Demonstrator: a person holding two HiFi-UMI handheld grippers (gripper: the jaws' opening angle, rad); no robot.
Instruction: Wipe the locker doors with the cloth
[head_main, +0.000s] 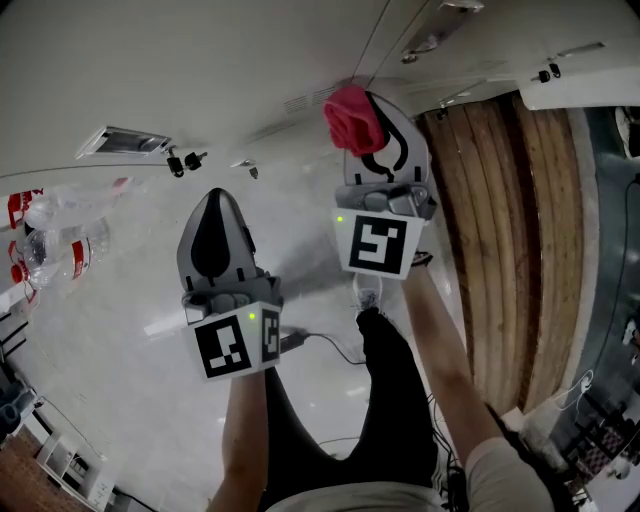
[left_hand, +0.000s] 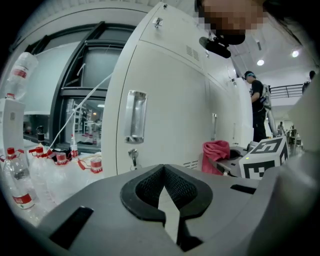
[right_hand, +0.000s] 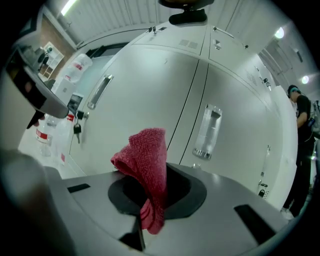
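Observation:
A red cloth (head_main: 350, 113) sticks up from my right gripper (head_main: 370, 118), which is shut on it. In the right gripper view the cloth (right_hand: 146, 165) rises bunched from between the jaws, a short way in front of two white locker doors (right_hand: 145, 90) with metal handles (right_hand: 207, 131). A key (right_hand: 77, 129) hangs from the left door's lock. My left gripper (head_main: 214, 200) hangs lower and to the left, shut with nothing in it. It (left_hand: 164, 170) faces a locker door (left_hand: 170, 95) with a handle (left_hand: 135, 116) and a lock (left_hand: 132, 156); the cloth (left_hand: 216, 155) shows at its right.
Several plastic bottles with red caps (head_main: 55, 245) lie on the glossy floor at the left (left_hand: 20, 175). A wooden strip (head_main: 510, 230) runs along the right. A cable (head_main: 330, 345) trails by the person's legs. Another person (left_hand: 257, 107) stands further along the lockers.

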